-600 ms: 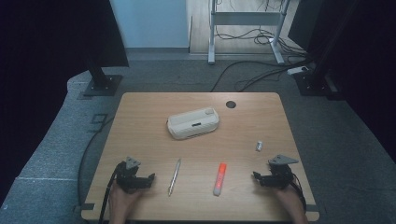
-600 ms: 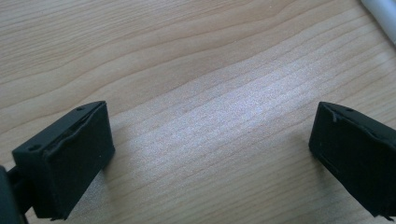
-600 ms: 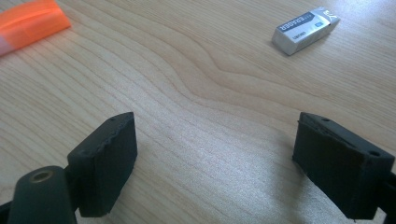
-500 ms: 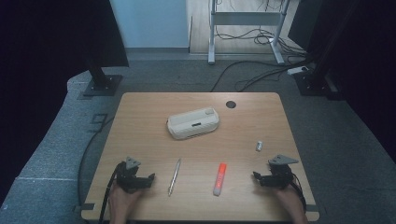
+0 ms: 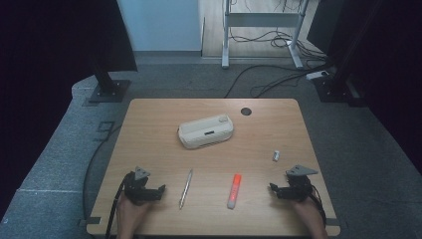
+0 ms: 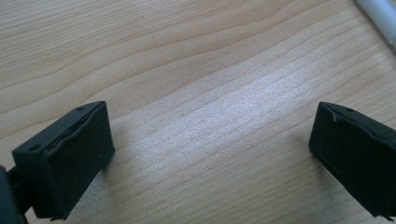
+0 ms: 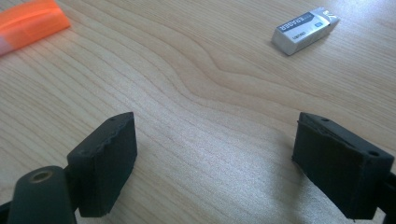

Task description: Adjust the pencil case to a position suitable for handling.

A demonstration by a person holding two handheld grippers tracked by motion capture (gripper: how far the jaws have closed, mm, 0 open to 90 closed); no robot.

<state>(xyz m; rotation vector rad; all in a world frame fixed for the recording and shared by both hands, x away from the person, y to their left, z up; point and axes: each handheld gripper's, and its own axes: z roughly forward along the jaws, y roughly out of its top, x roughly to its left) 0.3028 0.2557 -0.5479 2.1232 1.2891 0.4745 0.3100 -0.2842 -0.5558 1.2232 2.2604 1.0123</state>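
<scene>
Your left gripper [image 5: 159,190] rests near the front left corner of the light wooden table [image 5: 149,124], jaws spread wide with nothing but bare wood between them; your right gripper [image 5: 272,188] sits near the front right corner, its jaws likewise wide apart and holding nothing. Between the two lie a slim silver pen [image 5: 185,187], just beside your left gripper, and an orange highlighter marker [image 5: 233,190] nearer your right; nothing stands in the way of either. A small white eraser in a grey paper sleeve [image 5: 275,156] lies just beyond your right gripper, apart from it. In the left gripper view the pen [image 6: 380,18] is cut off at the top right corner; in the right gripper view the highlighter [image 7: 30,21] is cut at the top left, while the eraser [image 7: 306,30] shows whole with its printed sleeve. Farther back, at mid-table, sits a cream-coloured oblong case [image 5: 206,131], lid closed, so its contents are hidden. A round black grommet [image 5: 246,111] marks the far edge; your hands are partly cut off at the bottom of the high view.
</scene>
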